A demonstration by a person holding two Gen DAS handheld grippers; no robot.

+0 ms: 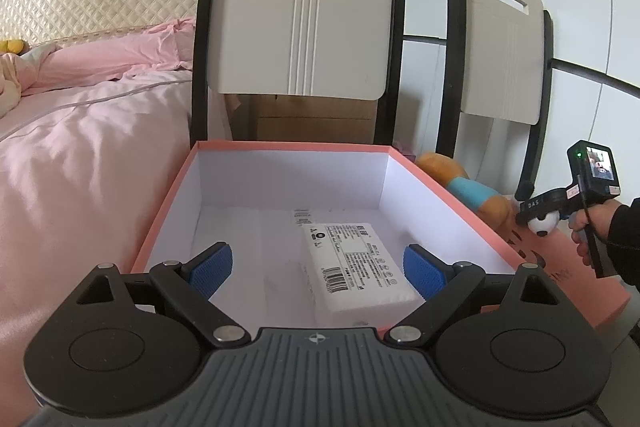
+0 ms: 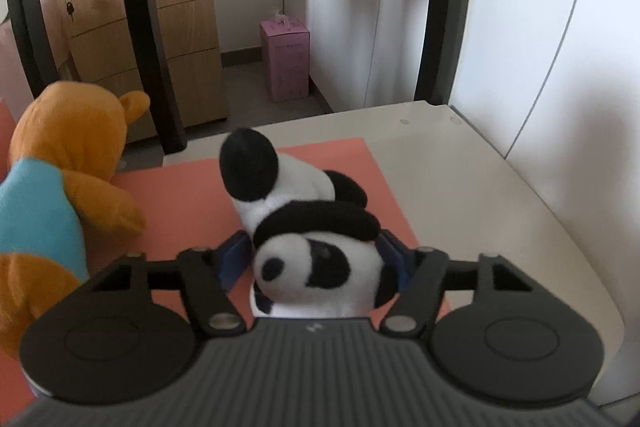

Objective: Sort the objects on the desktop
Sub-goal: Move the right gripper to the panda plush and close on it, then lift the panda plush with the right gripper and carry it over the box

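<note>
A salmon-pink box (image 1: 168,203) with a white inside stands open in front of me. A white labelled pack (image 1: 352,267) lies flat on its floor. My left gripper (image 1: 316,269) hovers over the box's near edge, open, with nothing between its blue pads (image 1: 212,267). To the right, my right gripper (image 2: 316,259) is shut on the head of a small panda plush (image 2: 304,211), which rests on the pink lid (image 2: 184,195). The left wrist view shows the same gripper (image 1: 536,217) with the panda (image 1: 542,225), held by a hand. An orange plush bear (image 2: 68,163) in a blue shirt lies left of the panda.
Two folding chairs (image 1: 304,19) lean behind the box. A bed with pink bedding (image 1: 80,131) fills the left. The lid lies on a white tabletop (image 2: 500,195) whose edge curves at the right. Wooden drawers (image 2: 184,39) and a pink carton (image 2: 286,59) stand on the floor beyond.
</note>
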